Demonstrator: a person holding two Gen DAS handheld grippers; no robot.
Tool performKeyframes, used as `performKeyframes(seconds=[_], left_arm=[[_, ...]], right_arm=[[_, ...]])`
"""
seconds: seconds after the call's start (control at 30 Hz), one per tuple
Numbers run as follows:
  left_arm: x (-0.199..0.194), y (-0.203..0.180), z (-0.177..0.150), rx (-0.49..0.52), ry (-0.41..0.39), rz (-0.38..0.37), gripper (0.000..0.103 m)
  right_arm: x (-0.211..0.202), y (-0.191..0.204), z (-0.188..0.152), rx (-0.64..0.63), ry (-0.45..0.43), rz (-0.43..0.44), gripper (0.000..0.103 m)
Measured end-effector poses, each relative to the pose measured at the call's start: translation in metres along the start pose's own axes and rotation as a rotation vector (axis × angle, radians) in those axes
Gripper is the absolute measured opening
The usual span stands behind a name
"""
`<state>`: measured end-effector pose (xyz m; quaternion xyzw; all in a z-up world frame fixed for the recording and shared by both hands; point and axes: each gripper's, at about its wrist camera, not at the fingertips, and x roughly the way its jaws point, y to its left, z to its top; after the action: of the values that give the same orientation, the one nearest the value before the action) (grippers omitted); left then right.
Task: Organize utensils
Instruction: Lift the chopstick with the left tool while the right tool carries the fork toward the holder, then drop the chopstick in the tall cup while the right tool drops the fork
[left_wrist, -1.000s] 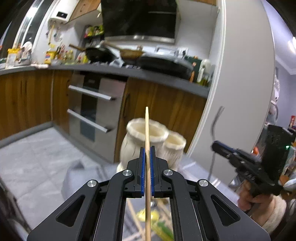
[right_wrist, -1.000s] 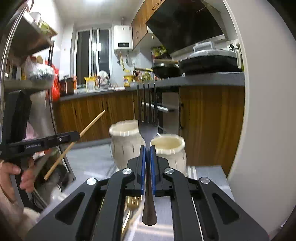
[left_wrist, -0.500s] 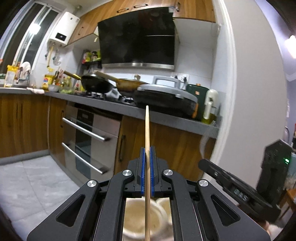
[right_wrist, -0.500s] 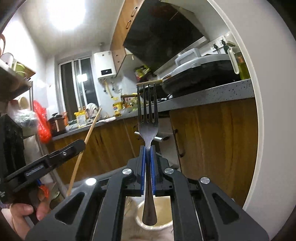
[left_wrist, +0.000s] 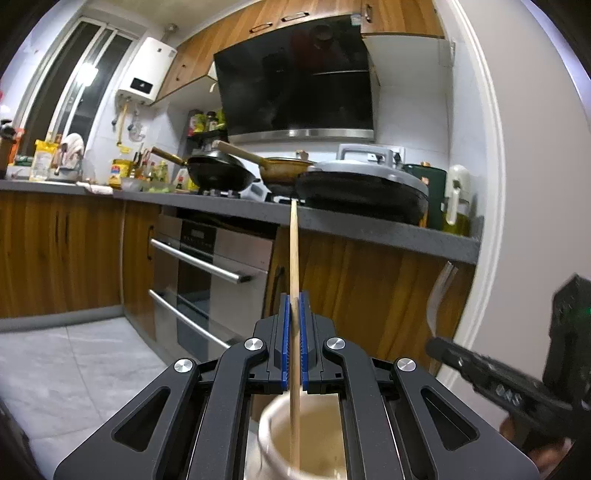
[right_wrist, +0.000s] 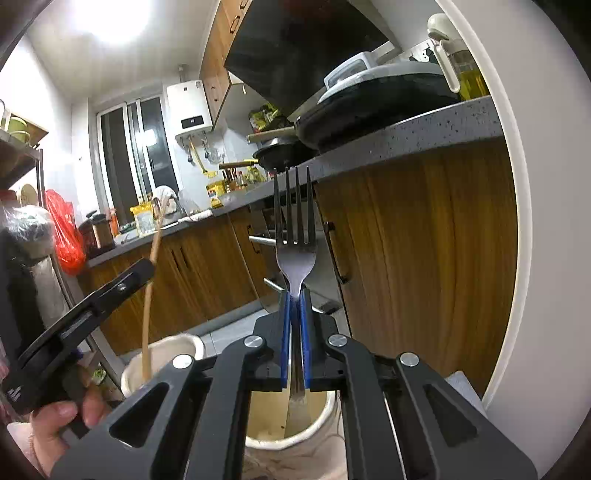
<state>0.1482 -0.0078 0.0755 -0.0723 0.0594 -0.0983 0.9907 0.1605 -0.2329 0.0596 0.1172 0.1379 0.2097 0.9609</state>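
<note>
Kitchen cabinets, an oven and a pan-crowded counter (left_wrist: 369, 229) fill the background of the left wrist view, where a second ago two cream jars stood ahead of the tool and now only one jar (left_wrist: 269, 435) shows, directly beneath it at the bottom edge. The left gripper (left_wrist: 294, 332) is pressed together on a wooden chopstick (left_wrist: 293, 258), held upright, and the stick's lower end now runs down inside the jar mouth; a second ago it hung in front of the jars. At the right edge of this view the right tool is a dark blur, so nothing of its grip reads here. From the right wrist view, the right gripper (right_wrist: 295, 325) pinches a steel fork (right_wrist: 295, 229) at the neck, tines up, and the handle end now dips into the nearer jar (right_wrist: 325, 410), which half a second ago lay lower under the tool. To the left, the chopstick stands in the other jar (right_wrist: 162, 350), with the left tool around it. Both utensils have gone from carried to partly inserted, so what looks left of this step is to release each one and let it drop in.
</note>
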Motion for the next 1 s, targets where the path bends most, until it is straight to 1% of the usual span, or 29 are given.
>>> performKeyframes(seconds=[0.17,0.3,0.43,0.57,0.73,0.8,0.87,0.93,1.0], left_arm=[[-0.017,0.001,-0.017,0.009,0.066,0.003,0.005],[-0.029,0.006,-0.023,0.003,0.098,0.006,0.005],[-0.035,0.005,-0.027,0.028,0.104,0.026,0.005],[-0.038,0.008,-0.03,0.03,0.119,0.029,0.005],[-0.039,0.008,-0.032,0.045,0.127,0.044,0.006],[-0.04,0.009,-0.032,0.051,0.13,0.053,0.007],[-0.04,0.009,-0.032,0.053,0.132,0.058,0.015],[-0.041,0.01,-0.032,0.046,0.135,0.056,0.019],[-0.041,0.011,-0.032,0.046,0.141,0.06,0.02]], right_arm=[[-0.005,0.003,-0.008,-0.018,0.018,-0.016,0.005],[-0.01,0.006,-0.012,-0.025,0.027,-0.031,0.005],[-0.014,0.006,-0.017,-0.013,0.035,-0.033,0.005],[-0.014,0.006,-0.02,-0.015,0.051,-0.041,0.005],[-0.011,0.006,-0.017,-0.021,0.063,-0.042,0.005],[-0.012,0.006,-0.017,-0.023,0.063,-0.042,0.005],[-0.012,0.006,-0.017,-0.029,0.064,-0.045,0.005],[-0.009,0.005,-0.017,-0.033,0.068,-0.046,0.005],[-0.009,0.005,-0.018,-0.034,0.072,-0.052,0.005]])
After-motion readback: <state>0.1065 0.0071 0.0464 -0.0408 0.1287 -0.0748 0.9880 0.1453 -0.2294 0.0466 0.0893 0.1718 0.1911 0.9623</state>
